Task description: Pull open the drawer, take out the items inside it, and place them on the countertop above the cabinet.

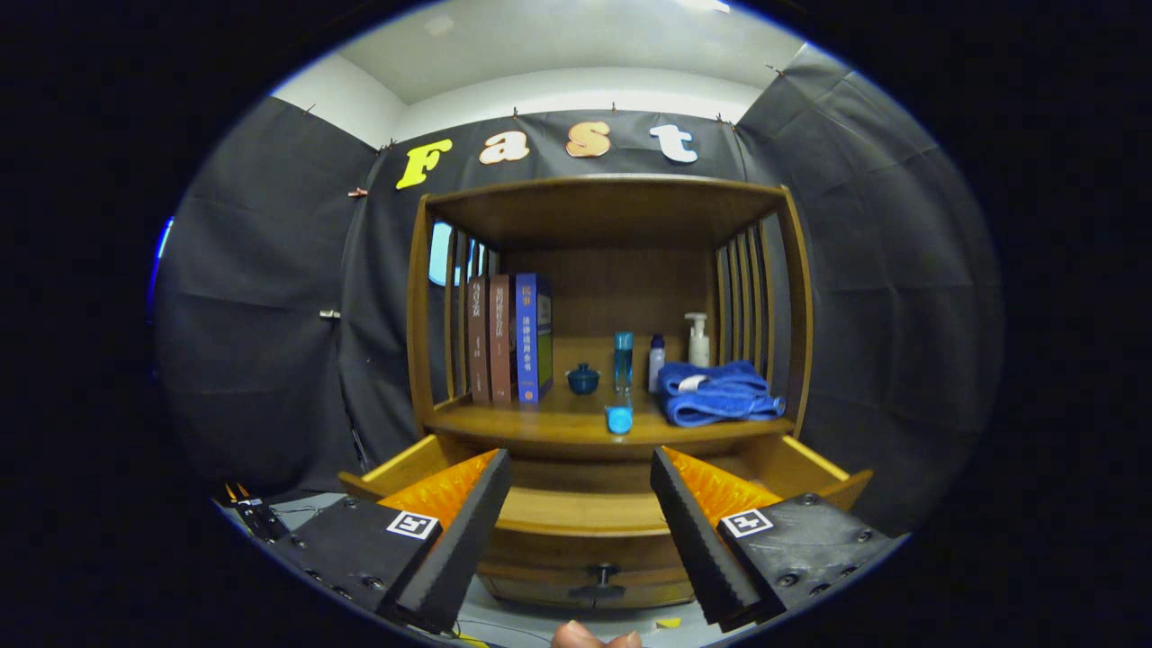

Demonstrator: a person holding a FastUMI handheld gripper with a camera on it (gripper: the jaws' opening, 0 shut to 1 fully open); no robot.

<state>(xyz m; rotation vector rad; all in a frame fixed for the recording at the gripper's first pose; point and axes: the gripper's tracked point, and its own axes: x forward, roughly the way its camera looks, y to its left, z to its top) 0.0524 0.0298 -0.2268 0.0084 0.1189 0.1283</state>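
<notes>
With the drawer (576, 508) pulled open below the countertop (576, 423), the gripper (580, 522) hangs released above it and should descend straight, centring on whatever item lies inside

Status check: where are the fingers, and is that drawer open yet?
Gripper open, holding nothing, fingers spread above the drawer. Drawer pulled out; its inside hidden from here. Small blue item on the countertop edge. Nothing in the way.
</notes>
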